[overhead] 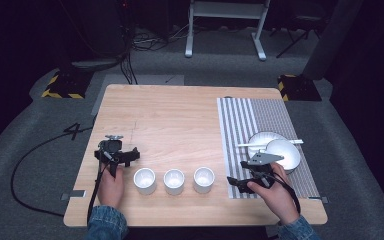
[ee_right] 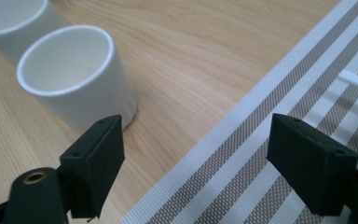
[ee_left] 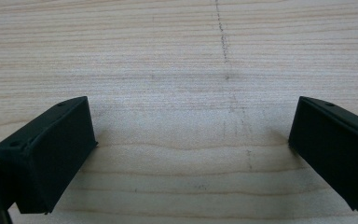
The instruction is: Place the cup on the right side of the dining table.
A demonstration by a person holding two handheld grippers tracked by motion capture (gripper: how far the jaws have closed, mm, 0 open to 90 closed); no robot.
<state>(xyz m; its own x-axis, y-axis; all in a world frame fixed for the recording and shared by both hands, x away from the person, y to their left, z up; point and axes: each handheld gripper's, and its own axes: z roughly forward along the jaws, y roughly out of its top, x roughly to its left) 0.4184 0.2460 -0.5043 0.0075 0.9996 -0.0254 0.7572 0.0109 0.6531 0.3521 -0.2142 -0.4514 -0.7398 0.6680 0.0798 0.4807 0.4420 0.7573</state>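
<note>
Three white cups stand in a row near the table's front edge: the left cup (overhead: 144,180), the middle cup (overhead: 174,181) and the right cup (overhead: 204,179). My left gripper (overhead: 119,155) is held low over bare wood, up and left of the left cup, and it is open (ee_left: 192,121) with nothing between its jaws. My right gripper (overhead: 240,181) hovers at the front left corner of the striped placemat (overhead: 250,125), just right of the right cup. It is open (ee_right: 196,140) and empty, with the nearest cup (ee_right: 74,79) beside its left jaw.
Two white bowls (overhead: 282,152) and a white spoon (overhead: 270,143) rest on the placemat (ee_right: 242,154) behind my right hand. A faint pencil line (ee_left: 223,46) runs across the wood. A second cup (ee_right: 14,23) stands behind the nearest one. Cables trail off the left side of the table (overhead: 180,115).
</note>
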